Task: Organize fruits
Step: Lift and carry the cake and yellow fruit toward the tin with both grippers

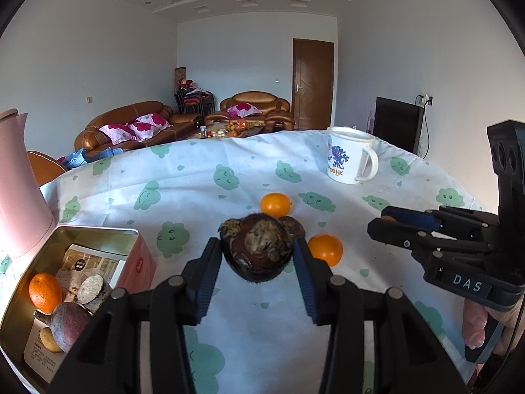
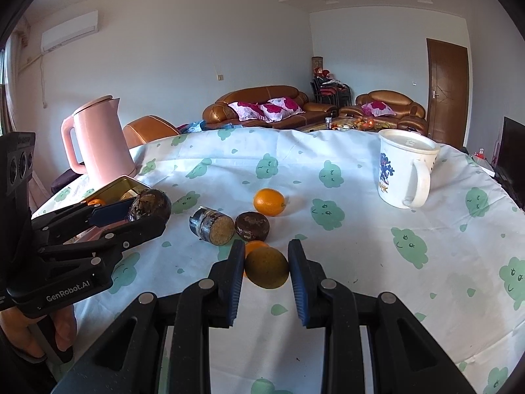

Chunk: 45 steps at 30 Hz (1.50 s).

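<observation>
L gripper [image 1: 257, 259] clamps dark fruit [image 1: 257, 251]; tin [image 1: 98, 233] sits left of it. R gripper [image 2: 266, 269] pinches greenish orange [image 2: 266, 272].

The tin [image 1: 78, 239] is positioned at the counter's [image 2: 361, 262] left edge, just before the kettle [image 2: 98, 141]. The mug [image 2: 403, 170] is located at the far right. Two oranges [image 1: 275, 203] [image 1: 325, 249] are placed near the counter's middle, between tin and mug.

Four oranges [image 1: 275, 204], two dark water chestnuts [image 2: 252, 226], one tin [image 1: 19, 298], one mug [image 2: 405, 172], one kettle [image 2: 98, 138]
</observation>
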Each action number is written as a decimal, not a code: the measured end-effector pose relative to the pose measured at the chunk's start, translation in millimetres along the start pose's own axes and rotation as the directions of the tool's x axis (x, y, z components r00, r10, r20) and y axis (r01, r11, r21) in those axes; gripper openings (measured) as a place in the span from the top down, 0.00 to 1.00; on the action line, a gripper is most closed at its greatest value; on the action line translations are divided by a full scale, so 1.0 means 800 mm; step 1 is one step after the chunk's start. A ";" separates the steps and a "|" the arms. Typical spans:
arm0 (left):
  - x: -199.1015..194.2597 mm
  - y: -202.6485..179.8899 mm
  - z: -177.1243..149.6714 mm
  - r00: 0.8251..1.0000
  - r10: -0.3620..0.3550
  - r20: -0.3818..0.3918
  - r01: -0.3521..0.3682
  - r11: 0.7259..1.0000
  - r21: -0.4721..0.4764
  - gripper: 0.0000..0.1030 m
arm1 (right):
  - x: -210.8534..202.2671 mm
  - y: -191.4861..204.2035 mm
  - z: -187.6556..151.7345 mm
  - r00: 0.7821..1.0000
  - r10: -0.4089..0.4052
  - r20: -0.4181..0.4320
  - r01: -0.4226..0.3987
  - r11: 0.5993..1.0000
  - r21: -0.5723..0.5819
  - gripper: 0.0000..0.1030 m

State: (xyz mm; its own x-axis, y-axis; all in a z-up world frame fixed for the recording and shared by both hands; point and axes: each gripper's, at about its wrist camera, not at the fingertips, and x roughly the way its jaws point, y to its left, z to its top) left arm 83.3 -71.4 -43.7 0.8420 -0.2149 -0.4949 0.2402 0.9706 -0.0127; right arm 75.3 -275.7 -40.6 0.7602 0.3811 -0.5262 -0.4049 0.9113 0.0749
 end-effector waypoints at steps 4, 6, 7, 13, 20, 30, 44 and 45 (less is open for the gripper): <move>-0.005 0.000 -0.001 1.000 0.004 0.018 -0.004 1.000 0.001 0.55 | -0.004 0.002 0.000 1.000 0.005 0.020 -0.004 1.000 -0.013 0.72; -0.007 0.000 -0.001 1.000 0.006 0.026 -0.006 1.000 -0.001 0.55 | -0.006 0.003 0.000 1.000 0.006 0.030 -0.005 1.000 -0.018 0.72; -0.008 0.000 -0.001 1.000 0.006 0.030 -0.006 1.000 -0.002 0.55 | -0.007 0.004 0.000 0.999 0.006 0.033 -0.006 1.000 -0.020 0.72; -0.013 0.000 -0.001 0.999 0.011 0.049 -0.011 1.000 0.002 0.55 | -0.011 0.005 -0.001 0.999 0.008 0.053 -0.006 1.000 -0.026 0.72; -0.022 -0.002 -0.003 0.997 0.019 0.073 -0.019 1.000 0.006 0.55 | -0.016 0.009 -0.001 0.997 0.007 0.078 -0.004 0.999 -0.037 0.72; -0.031 -0.001 -0.005 0.994 0.031 0.102 -0.031 1.000 -0.001 0.55 | -0.025 0.014 -0.003 0.993 0.010 0.116 -0.003 0.998 -0.058 0.72; -0.042 -0.003 -0.007 0.988 0.054 0.142 -0.056 0.998 0.006 0.55 | -0.044 0.023 -0.009 0.980 0.009 0.198 0.011 0.995 -0.101 0.72; -0.043 -0.003 -0.007 0.988 0.054 0.143 -0.056 0.998 0.007 0.55 | -0.046 0.024 -0.009 0.978 0.011 0.207 0.011 0.994 -0.105 0.72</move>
State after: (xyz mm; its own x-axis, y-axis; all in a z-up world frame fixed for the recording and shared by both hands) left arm 50.9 -66.1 -31.7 0.9143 -0.1750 -0.3653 0.1962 0.9803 0.0214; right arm 35.8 -273.3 -26.2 0.8444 0.4147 -0.3391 -0.4473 0.8941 -0.0204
